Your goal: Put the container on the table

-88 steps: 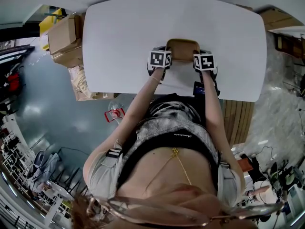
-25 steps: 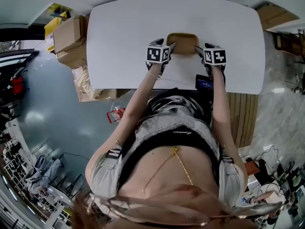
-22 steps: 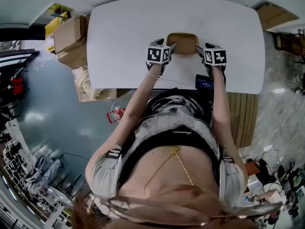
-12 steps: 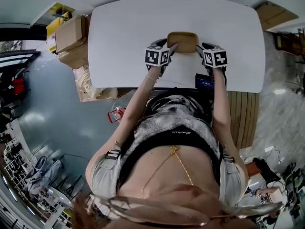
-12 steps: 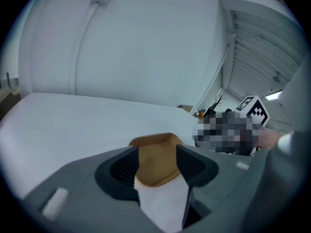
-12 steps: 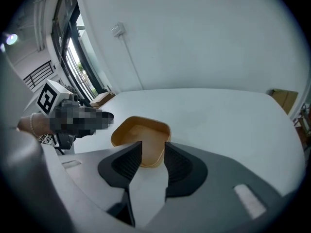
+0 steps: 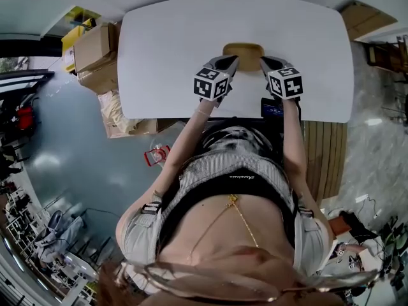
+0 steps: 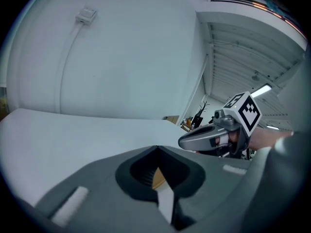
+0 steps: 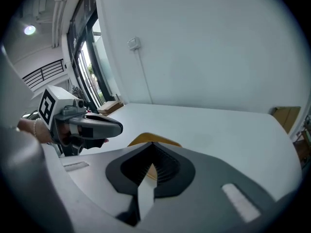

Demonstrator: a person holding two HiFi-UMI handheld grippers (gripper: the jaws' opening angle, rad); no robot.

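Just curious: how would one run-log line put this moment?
tan rounded container: resting on white table | left gripper: shut, empty | right gripper: jaws just closed, empty

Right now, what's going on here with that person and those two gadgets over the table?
A person holds a two-jaw gripper in each hand over a white table. A tan container sits on the table just beyond the tips, and neither gripper holds it. The left gripper is shut and empty. The right gripper has just been closing its jaws, with nothing between them.
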